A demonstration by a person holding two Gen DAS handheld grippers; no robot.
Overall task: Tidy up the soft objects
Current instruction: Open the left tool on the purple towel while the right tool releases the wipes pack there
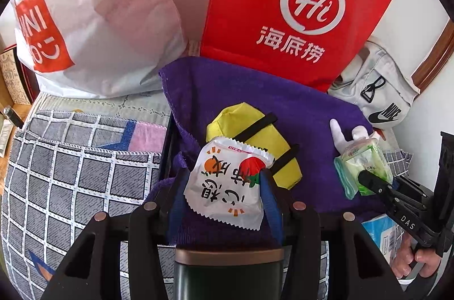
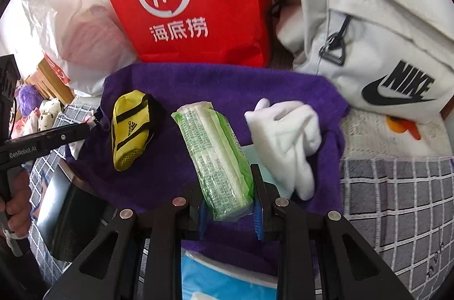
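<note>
L gripper [image 1: 227,186] is clamped on a white snack packet [image 1: 227,183], held over the purple towel [image 1: 215,90] w/ a yellow pouch [image 1: 255,135] just behind. R gripper [image 2: 228,186] pinches a green tissue pack [image 2: 215,158] above the same towel, beside white gloves [image 2: 286,138]. Red paper bag [image 2: 187,2] stands behind; contents can't be seen.

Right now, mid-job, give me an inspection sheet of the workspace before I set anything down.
Surface: purple towel spread over a checked cloth.
Job's things: snack packet held by the left gripper; green tissue pack held by the right gripper; yellow pouch and white gloves lying on the towel.
Clutter: blue packet under the right gripper.
Grippers: both shut on their loads.
Cables: nothing seen.
Surroundings: red paper bag, white plastic bag, white Nike bag behind the towel.
</note>
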